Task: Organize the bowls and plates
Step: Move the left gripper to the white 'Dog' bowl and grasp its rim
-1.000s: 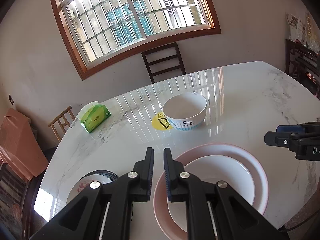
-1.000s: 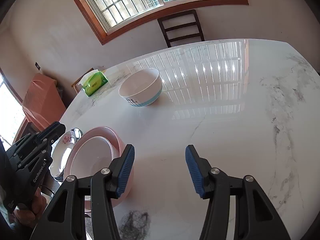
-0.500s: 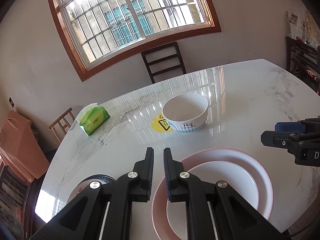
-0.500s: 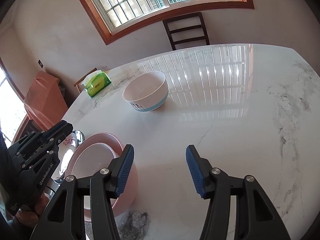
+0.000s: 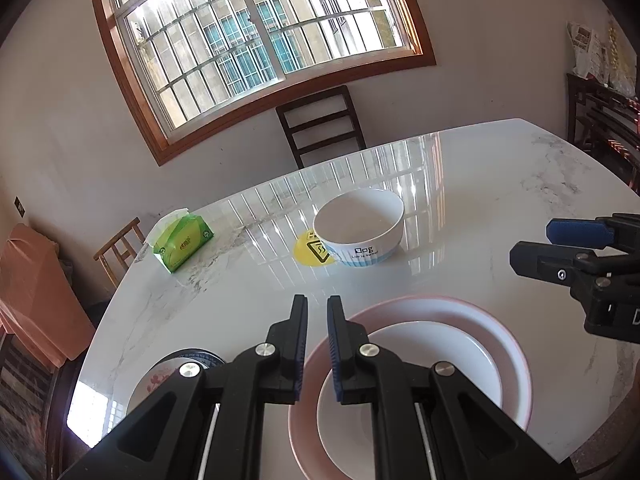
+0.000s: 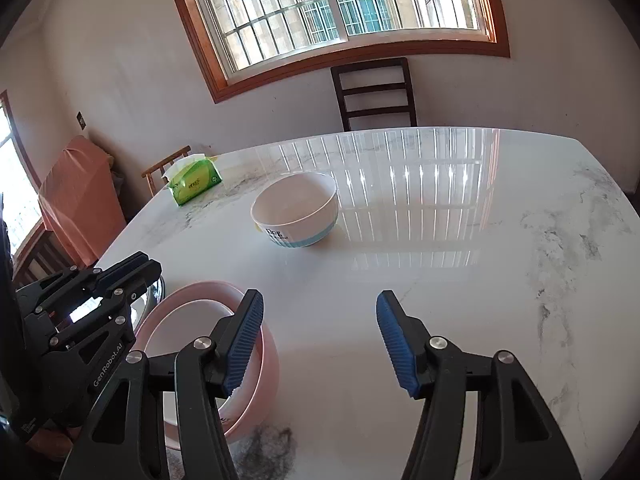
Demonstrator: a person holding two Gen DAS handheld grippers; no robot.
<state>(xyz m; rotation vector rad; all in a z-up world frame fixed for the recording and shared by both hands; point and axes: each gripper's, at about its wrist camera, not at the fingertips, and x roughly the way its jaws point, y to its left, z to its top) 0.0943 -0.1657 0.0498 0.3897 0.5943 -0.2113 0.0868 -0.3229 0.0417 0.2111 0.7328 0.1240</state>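
At the far left of the marble table (image 5: 500, 208) lies a green tissue pack (image 5: 184, 242), and at the near left edge a patterned plate (image 5: 160, 380) is partly hidden under the left gripper (image 5: 317, 344), whose jaws are almost together with nothing between them. Right of it, a white plate (image 5: 432, 368) lies inside a pink plate (image 5: 508, 344), and farther away a white bowl (image 5: 360, 226) stands beside a yellow sticker (image 5: 308, 252). On the right, the right gripper (image 6: 320, 336) hovers over bare table just beside the pink plate; its jaws have just been opening and are medium wide, with nothing between them.
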